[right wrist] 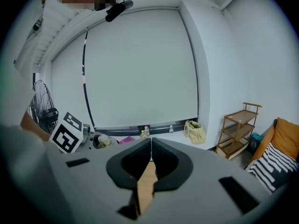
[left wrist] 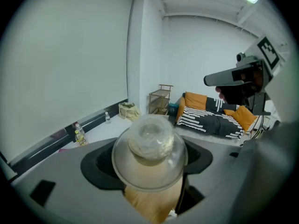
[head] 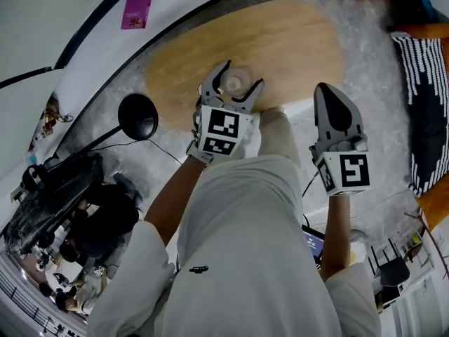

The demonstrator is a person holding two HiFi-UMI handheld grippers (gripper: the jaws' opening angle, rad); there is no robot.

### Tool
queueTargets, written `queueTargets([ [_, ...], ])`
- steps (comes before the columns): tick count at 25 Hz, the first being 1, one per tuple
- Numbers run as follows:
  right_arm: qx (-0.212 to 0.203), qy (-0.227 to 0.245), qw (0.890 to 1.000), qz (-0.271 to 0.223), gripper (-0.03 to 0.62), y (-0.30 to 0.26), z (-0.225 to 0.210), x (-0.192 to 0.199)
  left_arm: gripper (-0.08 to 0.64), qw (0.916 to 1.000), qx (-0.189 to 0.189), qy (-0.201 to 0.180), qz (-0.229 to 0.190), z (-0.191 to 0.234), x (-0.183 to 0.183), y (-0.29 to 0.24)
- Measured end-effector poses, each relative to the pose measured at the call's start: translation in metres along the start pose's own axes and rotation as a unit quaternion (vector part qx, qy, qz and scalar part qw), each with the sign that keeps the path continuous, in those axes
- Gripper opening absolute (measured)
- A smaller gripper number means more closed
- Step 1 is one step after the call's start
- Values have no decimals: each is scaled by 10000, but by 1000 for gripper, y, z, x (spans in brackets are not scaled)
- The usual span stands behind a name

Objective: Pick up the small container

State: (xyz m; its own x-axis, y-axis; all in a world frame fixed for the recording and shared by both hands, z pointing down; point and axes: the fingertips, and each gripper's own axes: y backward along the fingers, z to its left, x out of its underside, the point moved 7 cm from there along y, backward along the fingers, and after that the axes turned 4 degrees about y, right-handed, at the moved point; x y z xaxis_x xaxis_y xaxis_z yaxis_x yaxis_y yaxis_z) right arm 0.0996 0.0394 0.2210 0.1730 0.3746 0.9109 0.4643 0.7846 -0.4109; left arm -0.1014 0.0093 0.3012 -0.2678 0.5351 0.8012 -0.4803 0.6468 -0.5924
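While the fingers of your left gripper (head: 240,77) sit clamped on the small container (left wrist: 150,148), over the wooden surface's (head: 295,41) near edge, mind that smooth rounded wall: loosen or tilt and it could slip out. Right gripper (head: 330,93): fingers together, empty.

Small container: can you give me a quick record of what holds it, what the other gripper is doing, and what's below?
Item: small container, clear and round
Held by: left gripper, jaws shut on it
Other side: right gripper, jaws together, empty
Below: wooden table
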Motion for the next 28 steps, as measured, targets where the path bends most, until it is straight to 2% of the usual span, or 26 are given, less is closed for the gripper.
queueTargets([
  [13,317,225,9988,-283,9,28,9,-30,334,9991,-78,-94,-404,4,-49,63],
  [28,544,447,9968,-367,9,36,14,-42,334,9983,-143,-107,-562,16,-69,116],
])
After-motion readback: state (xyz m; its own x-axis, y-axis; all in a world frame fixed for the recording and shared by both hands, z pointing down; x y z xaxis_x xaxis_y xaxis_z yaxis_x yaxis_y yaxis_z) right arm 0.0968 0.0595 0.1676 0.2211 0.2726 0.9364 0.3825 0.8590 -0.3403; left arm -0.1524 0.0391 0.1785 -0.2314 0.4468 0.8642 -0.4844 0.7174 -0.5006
